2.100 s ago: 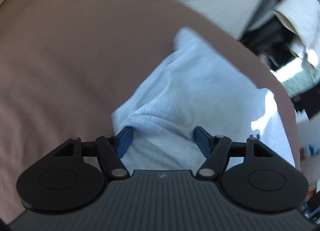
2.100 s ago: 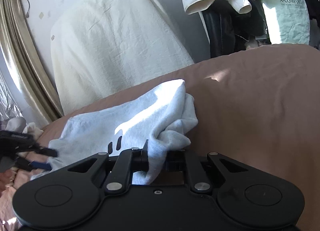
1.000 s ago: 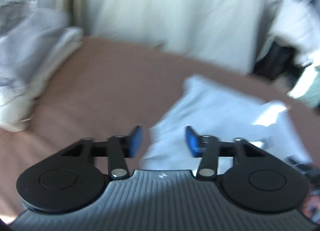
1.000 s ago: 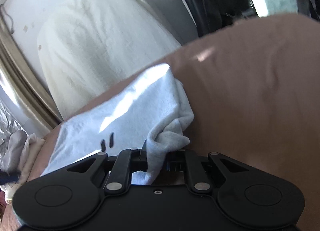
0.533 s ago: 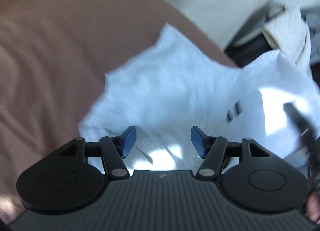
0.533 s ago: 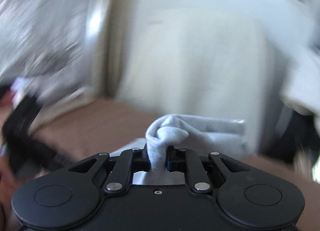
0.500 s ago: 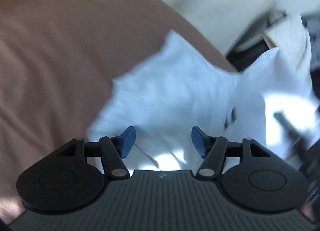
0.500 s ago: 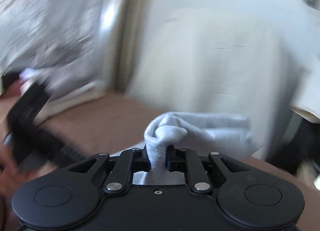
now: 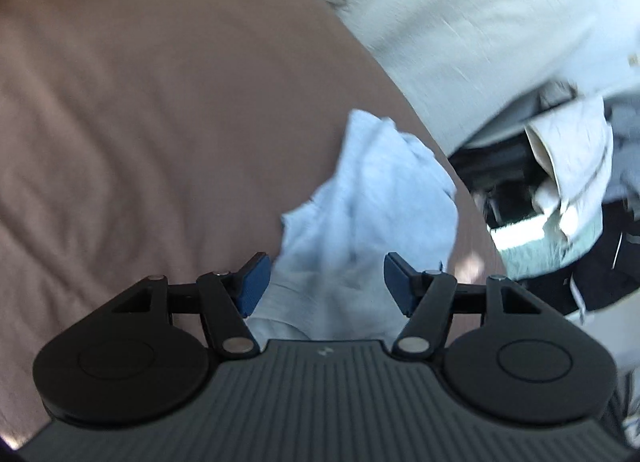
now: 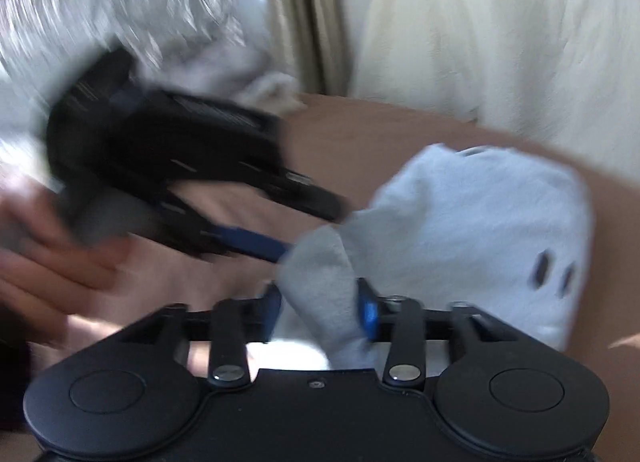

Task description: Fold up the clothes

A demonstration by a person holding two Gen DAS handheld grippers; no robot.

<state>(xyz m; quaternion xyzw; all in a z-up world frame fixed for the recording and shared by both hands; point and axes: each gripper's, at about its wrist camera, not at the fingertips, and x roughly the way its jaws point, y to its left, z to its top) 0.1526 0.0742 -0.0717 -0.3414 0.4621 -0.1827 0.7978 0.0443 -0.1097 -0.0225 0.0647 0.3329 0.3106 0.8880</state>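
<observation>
A pale blue-grey garment (image 9: 372,213) lies bunched on the brown bedsheet (image 9: 160,121). My left gripper (image 9: 326,282) is open, its blue pads either side of the cloth's near end. In the right wrist view the same garment (image 10: 480,221) is a lump with two dark slits. My right gripper (image 10: 320,312) has its jaws parted, with a grey fold (image 10: 324,290) of the garment between them. The left gripper (image 10: 180,165) shows there too, blurred, its tip touching the cloth.
A cream cover (image 9: 460,21) drapes something beyond the bed. Dark and pale clothes (image 9: 560,189) pile at the right past the bed's edge. A curtain (image 10: 308,13) hangs at the back, and the hand (image 10: 52,246) holding the left gripper is at the left.
My right gripper has opened from its tight grip on the fold. The garment has gone from spread out to bunched. My left gripper has swung in close to the right one.
</observation>
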